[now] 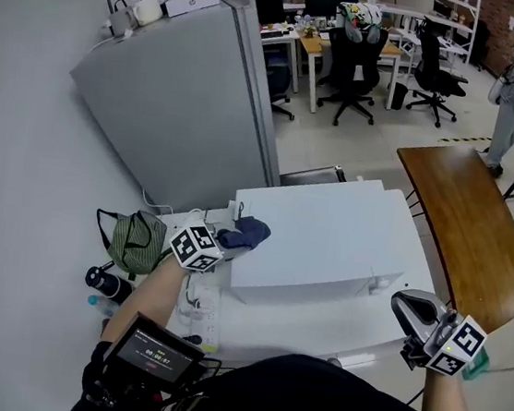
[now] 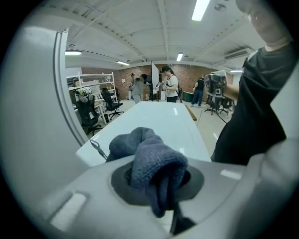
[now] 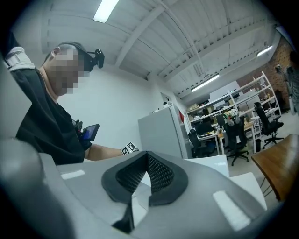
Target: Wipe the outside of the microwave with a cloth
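The white microwave [image 1: 327,237] stands on a white table [image 1: 308,322]. A dark blue cloth [image 1: 244,234] rests on the microwave's top left corner, with my left gripper [image 1: 220,242] shut on it. In the left gripper view the bunched cloth [image 2: 149,158] fills the jaws of the left gripper [image 2: 156,179], and the microwave's flat top [image 2: 163,121] stretches away beyond it. My right gripper [image 1: 407,311] hangs off the table's right front corner, away from the microwave. The right gripper [image 3: 147,158] has its pads meeting at the tips and holds nothing.
A grey fridge [image 1: 188,89] stands behind the microwave on the left. A wooden table [image 1: 469,217] lies to the right. On the floor at left are a green bag [image 1: 136,241] and a bottle [image 1: 103,282]. A power strip [image 1: 202,310] sits on the white table.
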